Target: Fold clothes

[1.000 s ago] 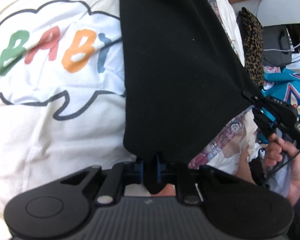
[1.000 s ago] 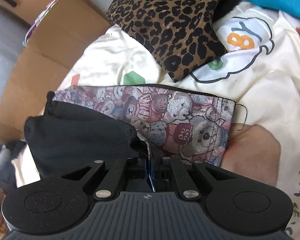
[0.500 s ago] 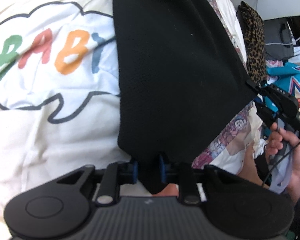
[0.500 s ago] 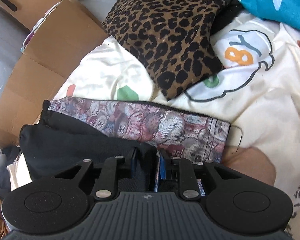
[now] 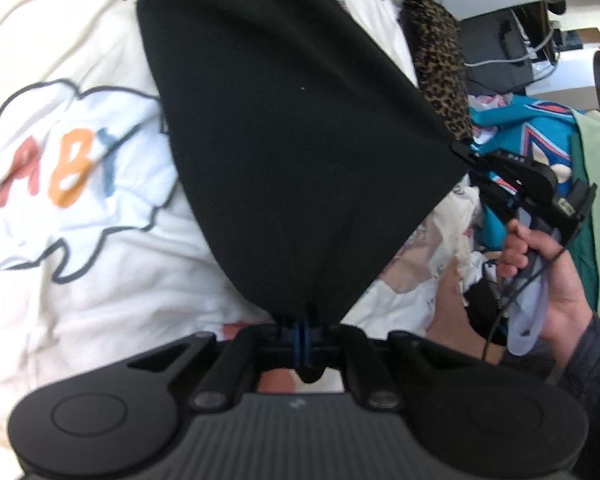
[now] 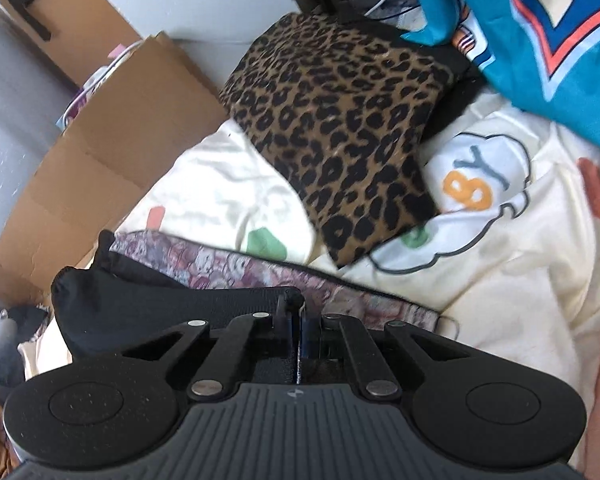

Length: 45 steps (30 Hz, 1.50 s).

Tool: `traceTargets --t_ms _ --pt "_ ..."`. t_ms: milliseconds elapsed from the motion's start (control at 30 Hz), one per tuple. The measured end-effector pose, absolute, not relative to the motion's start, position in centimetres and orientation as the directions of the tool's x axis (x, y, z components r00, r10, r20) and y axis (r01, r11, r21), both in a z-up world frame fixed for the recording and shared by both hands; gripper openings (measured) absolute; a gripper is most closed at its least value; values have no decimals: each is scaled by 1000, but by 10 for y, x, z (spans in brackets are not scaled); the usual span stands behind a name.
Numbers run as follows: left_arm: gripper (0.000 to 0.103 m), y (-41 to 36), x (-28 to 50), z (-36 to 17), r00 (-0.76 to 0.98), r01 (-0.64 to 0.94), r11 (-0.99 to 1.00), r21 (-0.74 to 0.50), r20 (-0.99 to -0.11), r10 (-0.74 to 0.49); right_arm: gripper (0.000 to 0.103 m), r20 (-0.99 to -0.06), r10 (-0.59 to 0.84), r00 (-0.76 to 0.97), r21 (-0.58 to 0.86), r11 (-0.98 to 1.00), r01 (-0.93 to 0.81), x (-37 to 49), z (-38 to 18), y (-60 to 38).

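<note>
Fabric now stretches taut: my left fingers (image 5: 303, 330) and right fingers (image 6: 300, 322) re-clamp corners of the black garment (image 5: 300, 140), lifted ahead, ready for folding.

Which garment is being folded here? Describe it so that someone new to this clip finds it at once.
Start from the cream bedsheet with the cloud outline and coloured letters. Over it hangs the black cloth, pinched at one corner by the left gripper and at another by the right gripper. It alone is plain black; the leopard-print piece and teal jersey are patterned.
</note>
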<state>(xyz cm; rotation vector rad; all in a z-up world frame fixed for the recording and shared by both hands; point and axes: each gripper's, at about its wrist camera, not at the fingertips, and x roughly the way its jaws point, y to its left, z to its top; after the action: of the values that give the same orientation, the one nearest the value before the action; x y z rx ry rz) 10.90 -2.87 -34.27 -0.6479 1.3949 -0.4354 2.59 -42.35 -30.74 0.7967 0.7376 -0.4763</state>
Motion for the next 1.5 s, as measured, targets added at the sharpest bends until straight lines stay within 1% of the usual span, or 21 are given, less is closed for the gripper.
traceTargets --t_ms 133,467,600,633,667,700,767,833,900,933,967,1000,1033,1233,1500 --pt "2 -34 113 -341 142 -88 747 -659 -751 -645 2 -743 -124 658 469 604 644 23 -308 -435" --pt "2 -69 127 -370 77 -92 729 -678 -735 -674 2 -763 -131 632 473 552 686 13 -333 -459" --pt "3 -71 128 -383 39 -90 752 -653 -756 -653 3 -779 -117 616 478 525 704 9 -348 -464" --pt "6 -74 128 -385 29 -89 760 -643 -765 -644 3 -782 -115 613 478 520 708 9 -350 -464" --pt "11 -75 128 -386 26 -82 763 -641 -767 -642 4 -784 -113 610 477 520 709 10 -353 -464" --pt "13 -75 128 -386 24 -74 764 -641 -767 -641 6 -786 -111 608 475 520 710 10 -354 -463" --pt "20 -77 126 -387 30 -73 757 -650 -760 -649 7 -789 -110 605 473 520 711 11 -356 -463" --pt "21 -78 126 -388 35 -78 748 -659 -751 -659 8 -788 -110 605 472 522 710 12 -357 -464" --pt "21 -79 126 -390 37 -79 743 -665 -747 -664 8 -787 -112 607 472 526 708 12 -357 -466" --pt "18 -80 126 -391 34 -80 743 -664 -747 -664 8 -787 -113 607 468 531 706 12 -357 -465" --pt "6 -82 125 -393 28 -81 746 -661 -750 -661 6 -788 -115 605 463 537 705 12 -357 -464" --pt "3 -83 125 -395 18 -82 747 -660 -750 -661 5 -789 -117 603 458 543 704 13 -357 -464" --pt "4 -83 124 -395 19 -79 748 -659 -752 -659 5 -790 -121 602 453 547 704 13 -356 -463" --pt "3 -87 122 -389 0 -18 760 -649 -760 -650 4 -790 -129 599 442 557 703 10 -354 -462" --pt "3 -83 121 -387 -17 7 758 -653 -758 -652 4 -794 -130 594 439 553 708 5 -355 -463"
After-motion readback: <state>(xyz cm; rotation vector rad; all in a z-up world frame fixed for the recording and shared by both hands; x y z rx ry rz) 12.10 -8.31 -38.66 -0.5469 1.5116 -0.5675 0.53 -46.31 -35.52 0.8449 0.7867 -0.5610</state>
